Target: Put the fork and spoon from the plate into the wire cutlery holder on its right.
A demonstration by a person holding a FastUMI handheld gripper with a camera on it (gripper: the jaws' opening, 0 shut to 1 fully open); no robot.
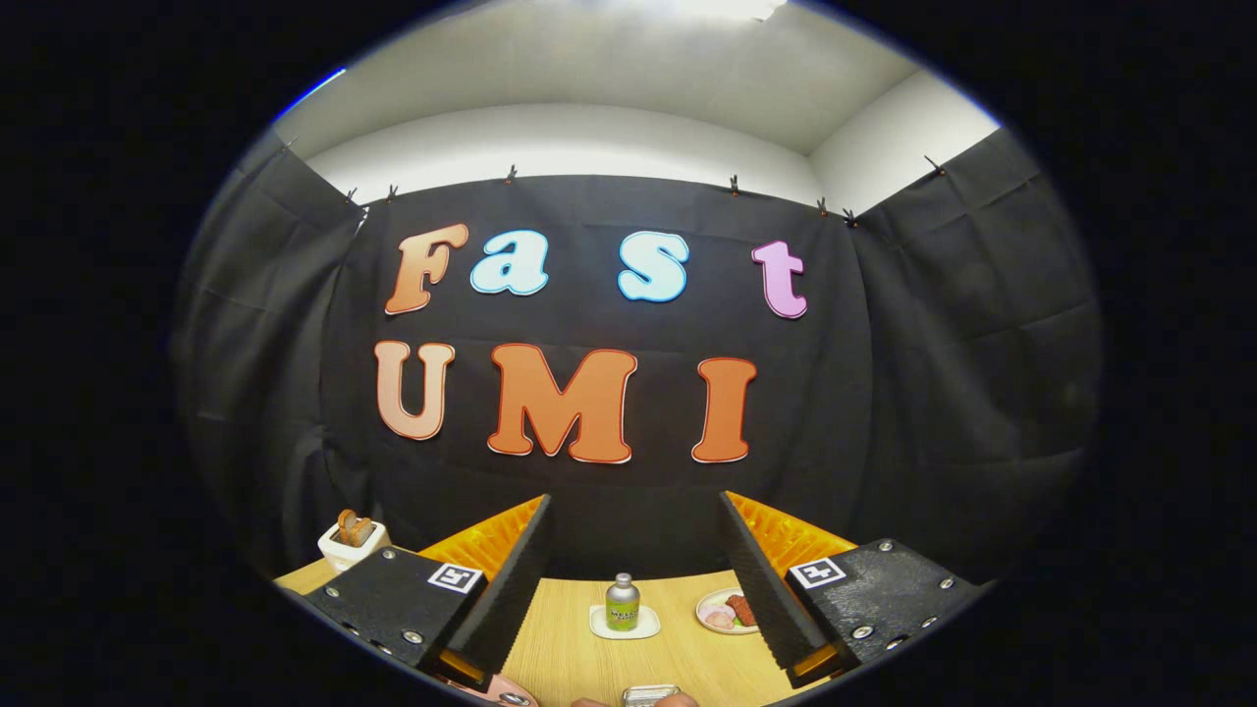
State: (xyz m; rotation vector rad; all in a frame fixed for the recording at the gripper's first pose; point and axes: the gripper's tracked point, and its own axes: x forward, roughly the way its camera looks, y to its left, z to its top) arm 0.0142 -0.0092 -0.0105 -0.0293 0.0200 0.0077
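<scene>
I judged this the approach step: my fingers (633, 579) stood wide apart, holding nothing, aimed high over the table (560, 638). Pink plate edge (496, 693) and holder rim (650, 694) sat just below them; next I'd tilt down. One bottle (622, 602), one food dish (729, 611)
</scene>
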